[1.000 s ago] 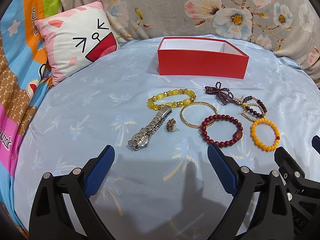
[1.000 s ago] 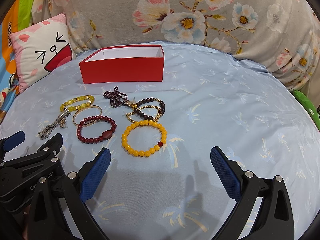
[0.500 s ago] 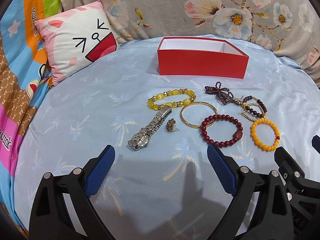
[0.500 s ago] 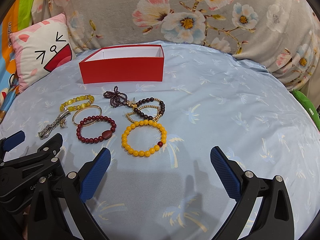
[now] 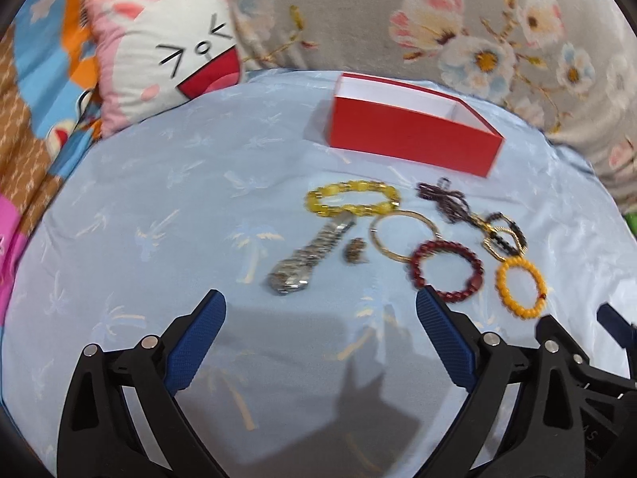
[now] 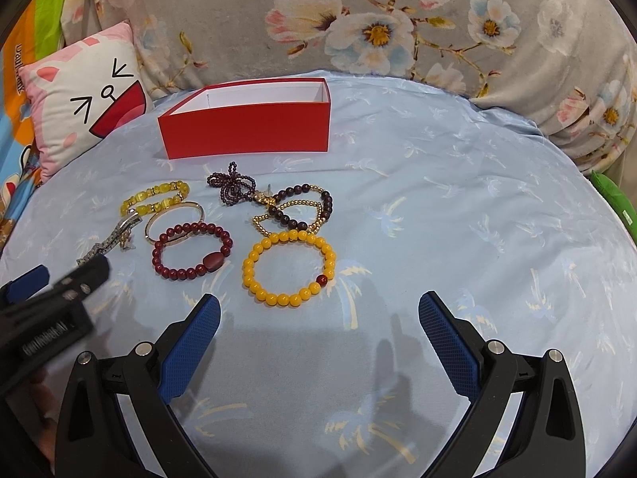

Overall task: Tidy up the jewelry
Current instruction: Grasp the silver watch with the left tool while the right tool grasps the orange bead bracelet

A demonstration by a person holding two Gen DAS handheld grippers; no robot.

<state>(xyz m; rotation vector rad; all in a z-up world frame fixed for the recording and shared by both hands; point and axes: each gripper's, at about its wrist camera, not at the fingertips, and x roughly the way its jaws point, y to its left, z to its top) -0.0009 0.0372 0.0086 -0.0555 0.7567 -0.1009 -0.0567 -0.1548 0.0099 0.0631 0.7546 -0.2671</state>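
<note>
Fingers of left gripper [image 5: 320,314] and right gripper [image 6: 318,314] spread, empty; bracelets [image 6: 288,269] crowded before red box [image 6: 247,131], risk snagging neighbours.

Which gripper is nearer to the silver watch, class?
Left. The left gripper hangs open just short of the watch, which lies ahead between its fingers. The right gripper is open further to the right, facing the orange bead bracelet.

A bed is covered by a pale blue sheet [image 6: 458,207] printed with palm trees. Behind it, a grey floral quilt [image 6: 398,20] is bunched, and a pink cartoon-face cushion [image 6: 79,95] is propped at the left.
</note>
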